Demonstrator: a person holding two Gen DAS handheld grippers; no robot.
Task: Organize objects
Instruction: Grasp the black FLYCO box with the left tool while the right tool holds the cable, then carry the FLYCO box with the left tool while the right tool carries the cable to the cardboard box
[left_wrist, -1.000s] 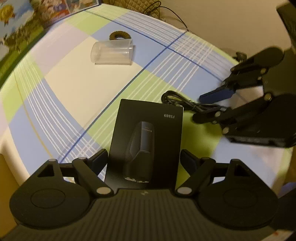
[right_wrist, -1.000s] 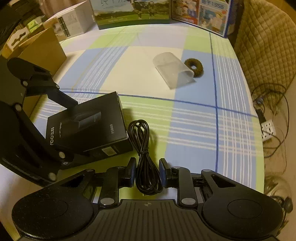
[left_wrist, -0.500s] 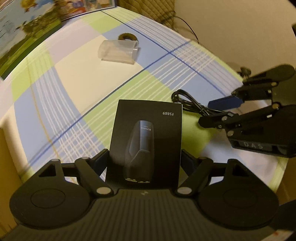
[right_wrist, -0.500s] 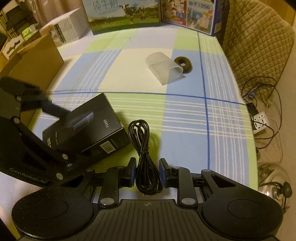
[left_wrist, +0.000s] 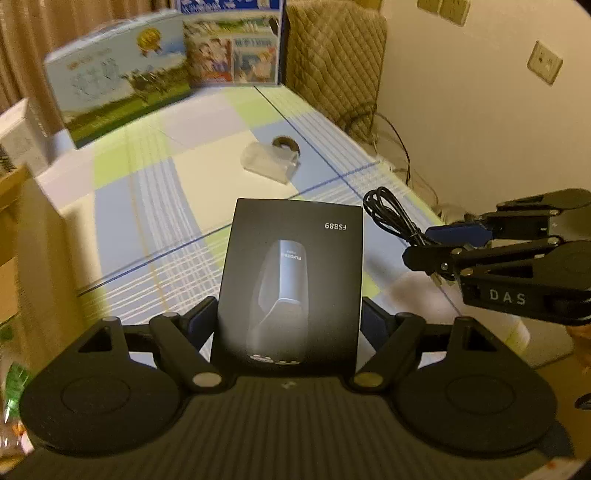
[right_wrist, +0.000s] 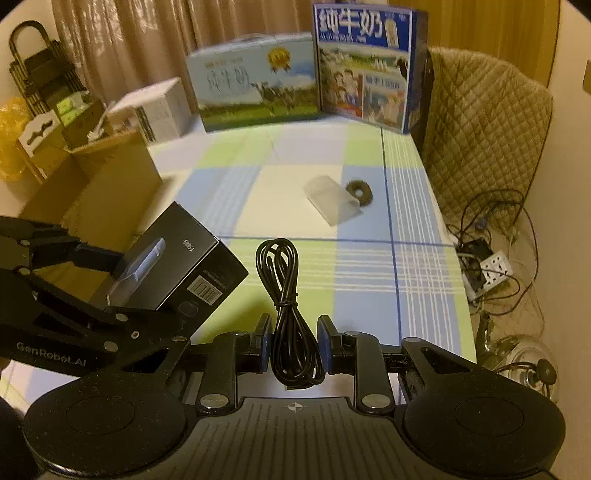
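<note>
We judge this the carrying step: our left gripper (left_wrist: 288, 321) is closed on the black box (left_wrist: 291, 273) at frame centre, our right gripper (right_wrist: 293, 349) pinches the coiled cable (right_wrist: 286, 314) at lower centre, both above the checked table (right_wrist: 369, 273), so next we need a place, perhaps the cardboard box (right_wrist: 92, 184) at left.

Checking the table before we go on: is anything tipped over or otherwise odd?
Yes: the clear plastic cup lies on its side on the checked tablecloth, beside a brown ring. Nothing looks spilled.
</note>
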